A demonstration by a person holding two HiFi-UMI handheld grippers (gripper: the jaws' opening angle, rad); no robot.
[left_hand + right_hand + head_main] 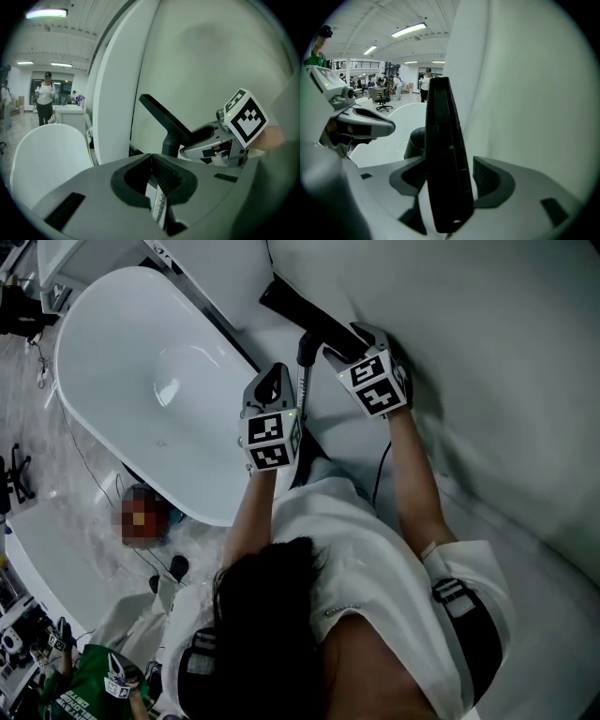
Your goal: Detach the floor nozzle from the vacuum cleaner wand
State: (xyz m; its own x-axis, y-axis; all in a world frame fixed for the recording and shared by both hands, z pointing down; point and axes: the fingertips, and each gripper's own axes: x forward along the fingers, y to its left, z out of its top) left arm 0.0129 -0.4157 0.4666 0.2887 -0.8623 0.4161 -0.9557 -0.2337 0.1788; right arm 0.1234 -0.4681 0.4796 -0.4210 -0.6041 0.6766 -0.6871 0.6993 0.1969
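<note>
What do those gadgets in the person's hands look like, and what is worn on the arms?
Both the left gripper and right gripper are grey with dark ribbed pads, each bearing a white cube of black square markers. The person wears a white short-sleeved shirt and dark upper-arm straps.

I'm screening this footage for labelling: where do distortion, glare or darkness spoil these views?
Head view: greenish, soft glare inside the white oval bathtub. Left gripper view: fisheye bending, the ceiling strip light blown out. Right gripper view: the black flat floor nozzle fills the centre as a near-featureless shape.
</note>
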